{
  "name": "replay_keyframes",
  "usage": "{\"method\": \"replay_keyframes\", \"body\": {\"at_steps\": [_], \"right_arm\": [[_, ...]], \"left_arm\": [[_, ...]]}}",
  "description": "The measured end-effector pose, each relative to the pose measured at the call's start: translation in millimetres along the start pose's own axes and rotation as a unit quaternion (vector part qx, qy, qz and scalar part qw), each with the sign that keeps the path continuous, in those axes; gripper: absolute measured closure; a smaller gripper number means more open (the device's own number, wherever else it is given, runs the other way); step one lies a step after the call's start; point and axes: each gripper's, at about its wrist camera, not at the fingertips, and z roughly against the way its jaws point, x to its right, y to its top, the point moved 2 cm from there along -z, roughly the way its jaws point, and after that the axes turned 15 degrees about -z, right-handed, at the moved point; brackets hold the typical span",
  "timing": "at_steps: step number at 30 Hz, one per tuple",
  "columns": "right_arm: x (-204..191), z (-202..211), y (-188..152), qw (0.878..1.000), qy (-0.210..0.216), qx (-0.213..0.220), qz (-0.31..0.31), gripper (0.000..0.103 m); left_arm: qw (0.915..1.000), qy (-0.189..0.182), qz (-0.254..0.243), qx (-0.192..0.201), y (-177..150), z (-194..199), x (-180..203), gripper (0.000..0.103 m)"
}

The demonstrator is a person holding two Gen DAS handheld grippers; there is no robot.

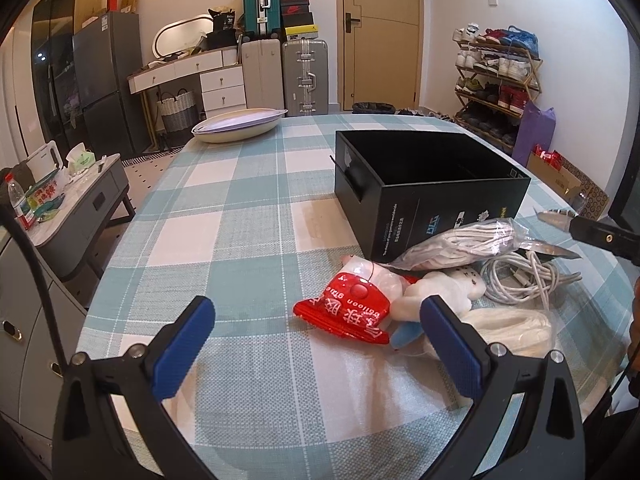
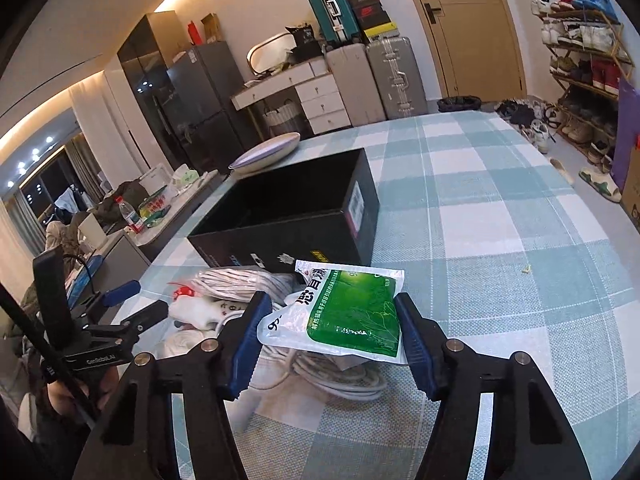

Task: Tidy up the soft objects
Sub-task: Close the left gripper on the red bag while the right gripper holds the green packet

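My right gripper [image 2: 330, 334] is shut on a green-and-white pouch [image 2: 352, 312], held above a pile of soft things. The pile lies in front of an open black box [image 1: 424, 184], also in the right view [image 2: 296, 208]. It holds a red balloon packet [image 1: 346, 310], a white plush toy [image 1: 436, 292], a bagged white rope bundle [image 1: 460, 244], coiled white cable [image 1: 524, 276] and a white cord roll [image 1: 512, 326]. My left gripper [image 1: 316, 340] is open and empty, low over the cloth just left of the pile; it shows in the right view [image 2: 132, 304].
A white oval dish [image 1: 240, 124] sits at the table's far left edge. The checked tablecloth [image 1: 224, 216] covers the table. A grey side table [image 1: 80, 200] with bottles stands left. Suitcases, a dresser and a shoe rack [image 1: 496, 76] line the back wall.
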Motion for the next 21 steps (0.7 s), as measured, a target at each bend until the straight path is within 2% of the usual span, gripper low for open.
{"method": "replay_keyframes", "body": {"at_steps": [5,11,15,21], "right_arm": [[-4.8,2.0,-0.2,1.000,0.008,0.002,0.008,0.039],[-7.8,2.4,-0.8,1.000,0.011,0.001,0.015,0.039],[-8.6,3.0,-0.9,1.000,0.010,0.001,0.019,0.039],[-10.6,3.4,-1.1,1.000,0.011,0.000,0.025,0.039]], "left_arm": [[0.9998,0.011,-0.008,-0.016,-2.6,-4.4,-6.4,0.000],[0.9987,-0.018,-0.033,-0.034,-1.6,-13.9,-0.6,0.000],[0.9970,-0.022,-0.058,-0.047,2.1,-22.3,8.0,0.000],[0.9959,-0.042,-0.057,-0.056,6.0,-30.9,8.1,0.003]]}}
